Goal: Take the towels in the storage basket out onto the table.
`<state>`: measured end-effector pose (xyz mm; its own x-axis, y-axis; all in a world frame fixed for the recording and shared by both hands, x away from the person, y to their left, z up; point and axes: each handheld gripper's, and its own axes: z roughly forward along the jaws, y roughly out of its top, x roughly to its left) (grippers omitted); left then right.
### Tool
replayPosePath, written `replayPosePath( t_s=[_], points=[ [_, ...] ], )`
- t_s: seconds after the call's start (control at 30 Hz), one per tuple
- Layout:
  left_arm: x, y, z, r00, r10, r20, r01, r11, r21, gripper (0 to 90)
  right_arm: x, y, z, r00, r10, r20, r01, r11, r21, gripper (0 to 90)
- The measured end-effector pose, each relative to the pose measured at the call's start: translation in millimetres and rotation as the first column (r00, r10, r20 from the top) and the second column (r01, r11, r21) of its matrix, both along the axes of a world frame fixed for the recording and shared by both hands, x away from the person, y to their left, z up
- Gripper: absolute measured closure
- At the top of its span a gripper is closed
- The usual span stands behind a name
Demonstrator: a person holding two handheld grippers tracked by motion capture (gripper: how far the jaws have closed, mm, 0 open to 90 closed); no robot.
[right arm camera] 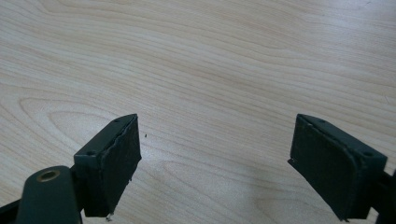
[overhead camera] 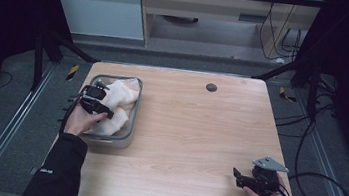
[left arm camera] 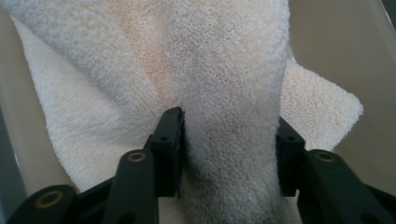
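Left gripper (left arm camera: 229, 154) pinching towel (left arm camera: 224, 93) fold in tray (overhead camera: 131, 123); right gripper (right arm camera: 215, 163) idling wide open, empty; loose fold risking slipping free.

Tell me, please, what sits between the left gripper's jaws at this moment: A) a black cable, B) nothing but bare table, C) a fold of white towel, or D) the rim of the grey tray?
C: in the left gripper view, the left gripper has its jaws on either side of a raised fold of the white towel, which lies in the grey tray.

the towel (left arm camera: 233, 93) hides most of the bin's floor (left arm camera: 327, 56).
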<state>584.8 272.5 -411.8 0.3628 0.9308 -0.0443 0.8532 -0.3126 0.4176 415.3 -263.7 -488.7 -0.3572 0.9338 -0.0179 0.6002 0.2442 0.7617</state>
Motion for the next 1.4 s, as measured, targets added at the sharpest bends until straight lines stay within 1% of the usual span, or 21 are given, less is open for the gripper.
replayPosePath(
  t_s=[0.07,0.17,0.3,0.4,0.5,0.53,0.57,0.73,0.83,1.0,1.17,1.4],
  points=[
    [-0.4,2.8,1.1,1.0000,0.006,-0.001,-0.006,0.9998,-0.017,59.6,0.1,0.0,-0.1,1.0000,0.001,-0.001,-0.001,1.000,-0.001,16.0],
    [-1.7,4.5,2.6,1.0000,0.007,0.007,-0.006,0.9997,-0.021,63.3,0.1,0.0,0.0,1.0000,0.001,-0.002,-0.001,1.000,-0.001,15.9],
    [-4.0,5.0,6.4,0.9997,0.009,0.021,-0.008,0.9997,-0.021,66.0,-0.2,0.1,0.4,1.0000,-0.001,-0.004,0.001,1.000,0.004,15.9],
    [-5.7,4.8,10.9,0.9997,0.005,0.025,-0.005,0.9999,-0.014,66.5,-0.2,0.1,0.6,1.0000,-0.002,-0.004,0.002,1.000,0.008,15.9],
    [-8.2,5.5,17.2,0.9992,0.003,0.040,-0.002,0.9999,-0.015,67.3,-0.2,0.0,0.4,1.0000,-0.001,-0.002,0.001,1.000,0.004,15.9],
    [-10.4,5.9,21.5,0.9983,-0.001,0.058,0.002,0.9999,-0.012,67.4,-0.1,-0.2,0.3,1.0000,0.000,0.001,0.000,1.000,0.001,15.9],
    [-11.5,6.3,23.4,0.9978,-0.002,0.066,0.003,0.9999,-0.015,67.7,-0.1,-0.1,0.3,1.0000,0.000,0.001,0.000,1.000,0.001,15.9],
    [-15.7,8.0,30.2,0.9964,-0.006,0.085,0.008,0.9997,-0.023,68.1,-0.5,0.2,0.5,1.0000,-0.002,0.000,0.002,1.000,0.003,15.9],
    [-18.2,8.9,36.0,0.9947,-0.004,0.103,0.007,0.9995,-0.032,68.2,-0.3,0.3,0.4,1.0000,-0.002,-0.003,0.002,1.000,0.003,15.7],
    [-23.0,11.1,52.1,0.9901,-0.008,0.140,0.014,0.9991,-0.040,68.4,-0.4,0.3,0.3,1.0000,-0.004,0.000,0.004,1.000,0.002,15.7],
    [-28.2,11.7,64.8,0.9866,-0.015,0.163,0.022,0.9988,-0.043,68.4,-0.5,0.3,0.2,1.0000,-0.002,0.000,0.002,1.000,-0.002,15.6],
    [-34.3,14.6,77.7,0.9816,-0.017,0.190,0.028,0.9980,-0.057,68.5,-0.7,0.4,0.4,1.0000,-0.002,0.001,0.002,1.000,0.002,15.6]
  ],
)
